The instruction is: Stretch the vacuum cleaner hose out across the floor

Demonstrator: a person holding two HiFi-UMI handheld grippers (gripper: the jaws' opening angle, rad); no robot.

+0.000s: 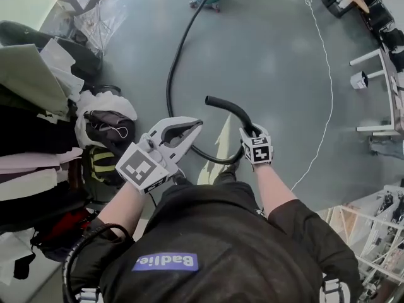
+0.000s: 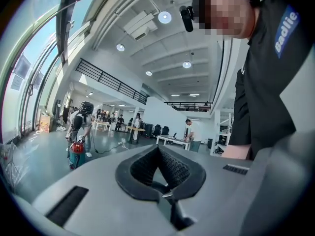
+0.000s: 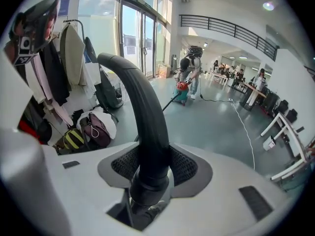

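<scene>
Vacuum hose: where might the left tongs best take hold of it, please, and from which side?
Probably the curved stretch of the vacuum hose just beside the right tongs, approached from the left: it runs unobstructed there, nearest the left tongs.

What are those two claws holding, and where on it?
The right gripper clamps the vacuum hose at the collar by its curved end. The left gripper holds nothing.

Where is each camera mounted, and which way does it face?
Head view: on the head, steeply down at the floor; shows torso, left hand-held gripper, right hand-held gripper.
Left gripper view: level, toward the vacuum cleaner; empty jaws, torso.
Right gripper view: tilted down along the floor; jaws gripping the hose.
Shared: all show the vacuum cleaner.
</scene>
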